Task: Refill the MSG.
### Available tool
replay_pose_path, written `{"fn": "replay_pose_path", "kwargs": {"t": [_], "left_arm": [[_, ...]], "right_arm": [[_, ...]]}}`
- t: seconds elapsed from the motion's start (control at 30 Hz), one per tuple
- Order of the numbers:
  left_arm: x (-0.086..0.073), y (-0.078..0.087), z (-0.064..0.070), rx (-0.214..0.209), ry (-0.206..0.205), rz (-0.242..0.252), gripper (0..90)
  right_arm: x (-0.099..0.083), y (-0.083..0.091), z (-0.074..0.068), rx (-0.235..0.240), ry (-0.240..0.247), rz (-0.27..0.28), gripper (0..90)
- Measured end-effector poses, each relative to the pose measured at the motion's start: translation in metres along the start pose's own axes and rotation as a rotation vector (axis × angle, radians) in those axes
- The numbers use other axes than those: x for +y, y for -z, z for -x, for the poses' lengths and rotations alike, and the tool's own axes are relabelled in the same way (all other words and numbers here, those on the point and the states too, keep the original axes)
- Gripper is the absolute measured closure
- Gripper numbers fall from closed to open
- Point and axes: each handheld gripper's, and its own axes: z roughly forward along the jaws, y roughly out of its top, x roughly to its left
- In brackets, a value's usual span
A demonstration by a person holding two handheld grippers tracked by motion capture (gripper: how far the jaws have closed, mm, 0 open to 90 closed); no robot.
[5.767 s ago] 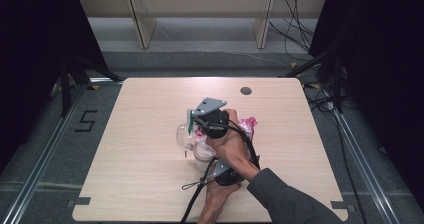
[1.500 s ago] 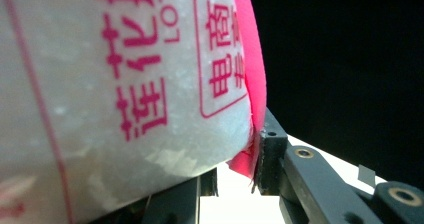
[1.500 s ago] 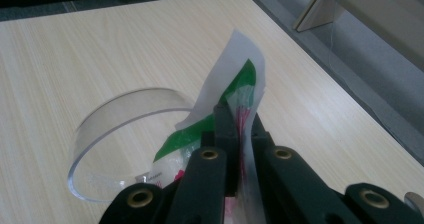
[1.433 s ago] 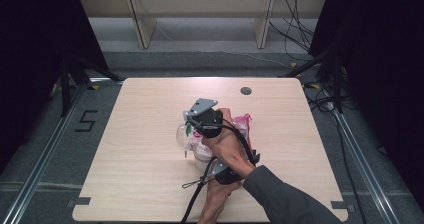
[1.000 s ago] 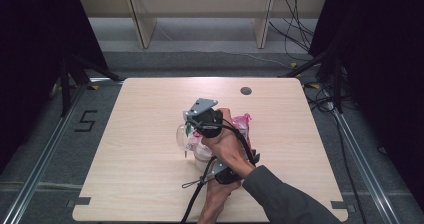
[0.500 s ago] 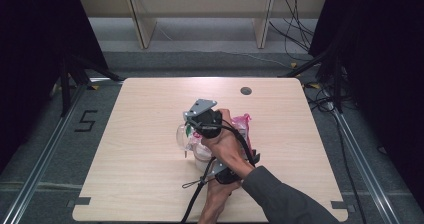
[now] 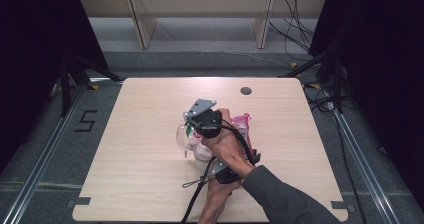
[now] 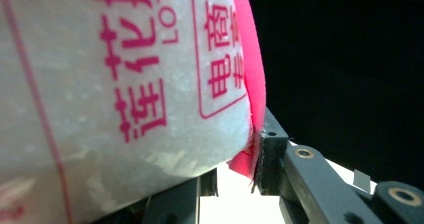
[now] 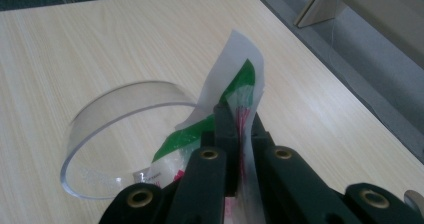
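My right gripper (image 9: 239, 121) pinches the packet's (image 9: 235, 91) torn top over the clear cup (image 9: 120, 134) for pouring, while my left gripper (image 8: 235, 171) clamps the bag (image 8: 120, 79) steady.

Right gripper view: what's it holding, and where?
The right gripper is shut on the white plastic bag with green and pink print, pinching its thin top edge, beside the clear plastic container.
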Motion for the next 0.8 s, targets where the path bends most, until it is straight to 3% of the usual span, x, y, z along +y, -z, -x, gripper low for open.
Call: {"fn": "replay_pose_path", "kwargs": {"t": [0.17,0.2,0.3,0.4,0.43,0.47,0.6,0.67,0.73,0.8], "left_arm": [[-0.001,0.002,-0.001,0.019,-0.008,-0.022,75.4],[-0.001,0.004,-0.004,0.023,-0.037,-0.052,75.1],[-0.001,0.006,-0.005,0.032,-0.025,-0.087,75.1],[-0.002,0.006,-0.008,0.003,-0.058,-0.095,74.9],[-0.002,0.006,-0.008,0.007,-0.053,-0.096,74.7],[-0.004,0.0,-0.002,0.035,0.024,-0.026,74.5],[-0.004,0.0,-0.002,0.04,0.012,-0.042,73.7],[-0.006,0.002,-0.002,0.079,0.047,-0.068,73.2],[-0.007,0.002,-0.002,0.072,0.049,-0.06,72.4],[-0.008,-0.001,-0.001,0.093,0.041,-0.052,72.2]], "right_arm": [[0.0,0.003,0.001,0.009,-0.025,0.017,90.0],[0.0,0.003,0.002,0.008,-0.022,0.022,90.0],[0.0,0.005,0.003,0.008,-0.034,0.038,90.0],[0.0,0.008,0.006,0.015,-0.046,0.06,90.0],[0.0,0.009,0.006,0.011,-0.047,0.071,90.0],[0.0,0.011,0.007,0.022,-0.049,0.067,90.0],[-0.002,0.015,0.01,0.011,-0.067,0.1,90.0],[-0.003,0.02,0.013,0.019,-0.086,0.113,90.0],[-0.005,0.022,0.016,0.015,-0.088,0.136,90.0],[-0.006,0.025,0.017,0.016,-0.103,0.144,90.0]]}}
